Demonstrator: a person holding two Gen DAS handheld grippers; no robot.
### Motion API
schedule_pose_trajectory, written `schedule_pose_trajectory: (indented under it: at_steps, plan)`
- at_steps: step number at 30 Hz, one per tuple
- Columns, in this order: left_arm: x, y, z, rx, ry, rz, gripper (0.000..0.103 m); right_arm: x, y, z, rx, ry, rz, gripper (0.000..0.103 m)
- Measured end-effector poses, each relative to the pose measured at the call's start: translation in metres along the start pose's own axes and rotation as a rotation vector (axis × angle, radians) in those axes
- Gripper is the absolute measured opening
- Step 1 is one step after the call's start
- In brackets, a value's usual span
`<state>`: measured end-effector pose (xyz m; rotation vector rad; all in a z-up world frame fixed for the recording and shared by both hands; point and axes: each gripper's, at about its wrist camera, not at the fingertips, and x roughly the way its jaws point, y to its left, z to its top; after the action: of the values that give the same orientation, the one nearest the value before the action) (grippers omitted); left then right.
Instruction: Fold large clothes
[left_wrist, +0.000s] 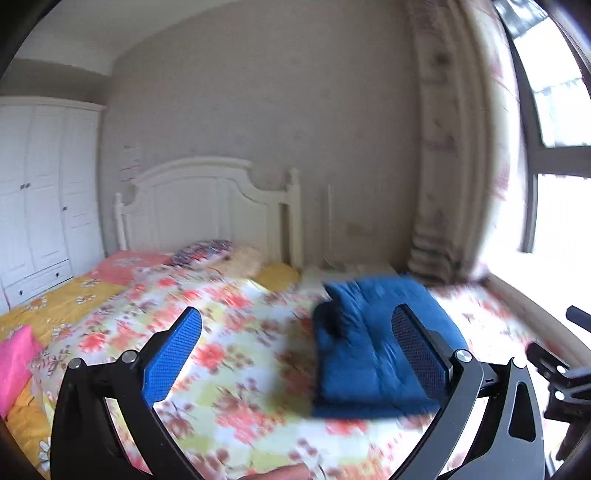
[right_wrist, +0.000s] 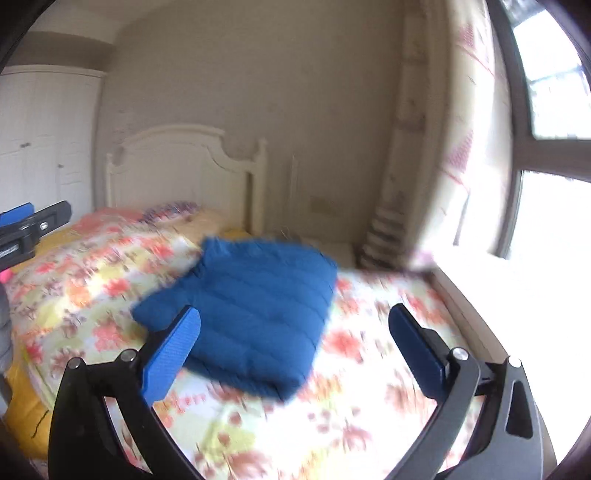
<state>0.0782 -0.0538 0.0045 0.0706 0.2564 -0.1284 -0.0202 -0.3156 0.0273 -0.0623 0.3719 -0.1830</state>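
Observation:
A blue quilted jacket (left_wrist: 365, 343) lies folded into a compact block on the flowered bedspread (left_wrist: 240, 332). It also shows in the right wrist view (right_wrist: 258, 314). My left gripper (left_wrist: 295, 332) is open and empty, raised above the bed, with the jacket just behind its right finger (left_wrist: 417, 350). My right gripper (right_wrist: 295, 332) is open and empty, held above the bed, with its left finger (right_wrist: 173, 354) over the jacket's near left edge. Both views are motion-blurred.
A white headboard (left_wrist: 207, 206) and pillows (left_wrist: 207, 254) are at the far end. A white wardrobe (left_wrist: 40, 192) stands left. A curtain (left_wrist: 450, 147) and bright window (left_wrist: 561, 184) are right. A pink cloth (left_wrist: 14, 362) lies at the left edge. The left gripper shows in the right wrist view (right_wrist: 26, 225).

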Motion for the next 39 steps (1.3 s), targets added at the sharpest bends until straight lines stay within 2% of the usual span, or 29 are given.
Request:
schedule_pose_trajectory:
  at_steps: [2, 6, 11, 21, 39]
  plan:
    - [0.006, -0.017, -0.015, 0.042, 0.034, 0.011, 0.099, 0.001, -0.005, -0.019, 0.040, 0.022, -0.012, 0.101]
    - [0.018, -0.028, -0.040, 0.030, 0.119, 0.000, 0.099, 0.009, -0.022, -0.048, 0.139, 0.080, -0.016, 0.101]
    - [0.024, -0.032, -0.054, 0.022, 0.164, 0.012, 0.099, 0.015, -0.028, -0.060, 0.135, 0.092, -0.012, 0.101]
    - [0.024, -0.035, -0.061, 0.027, 0.185, 0.000, 0.099, 0.005, -0.006, -0.055, 0.065, 0.061, 0.005, 0.101]
    - [0.029, -0.032, -0.067, 0.019, 0.206, 0.003, 0.099, 0.002, 0.000, -0.054, 0.069, 0.055, 0.018, 0.101]
